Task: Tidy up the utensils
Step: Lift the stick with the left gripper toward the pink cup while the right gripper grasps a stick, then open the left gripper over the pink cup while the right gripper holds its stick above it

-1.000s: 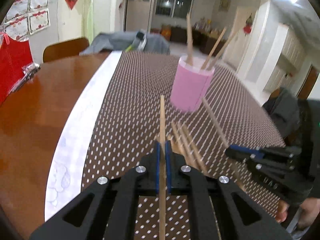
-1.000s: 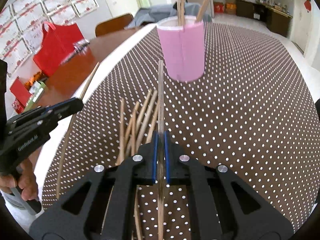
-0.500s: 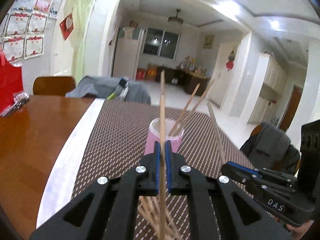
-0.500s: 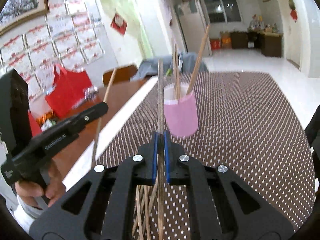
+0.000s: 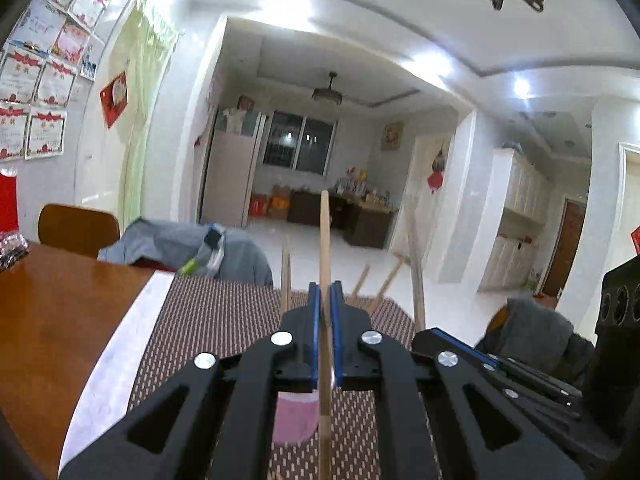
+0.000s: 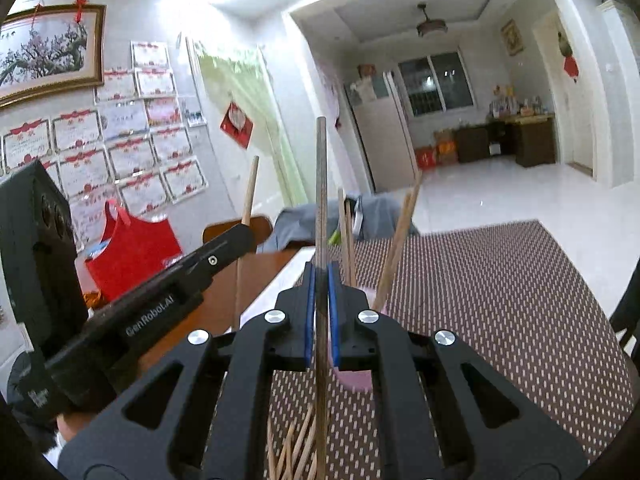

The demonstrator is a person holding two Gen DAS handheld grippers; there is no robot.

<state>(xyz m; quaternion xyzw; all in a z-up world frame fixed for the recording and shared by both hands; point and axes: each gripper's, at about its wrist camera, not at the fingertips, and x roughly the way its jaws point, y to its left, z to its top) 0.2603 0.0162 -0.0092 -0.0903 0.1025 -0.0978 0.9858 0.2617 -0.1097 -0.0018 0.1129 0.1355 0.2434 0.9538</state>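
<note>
My left gripper is shut on a pale wooden chopstick that stands upright between its blue pads. Under its fingers shows part of the pink cup, with several chopsticks sticking up from it. At the right my right gripper holds another chopstick. In the right wrist view my right gripper is shut on its chopstick, above the pink cup, which is mostly hidden. The left gripper with its chopstick is at the left. Loose chopsticks lie on the cloth below.
A brown dotted tablecloth covers the table's right part; bare wood lies to the left. A red bag stands at the far left. A grey jacket hangs over a chair at the table's far end, beside a wooden chair.
Both grippers have risen and tipped up towards level, each with its chopstick still gripped. The pink cup has slid from ahead of the fingers to beneath them.
</note>
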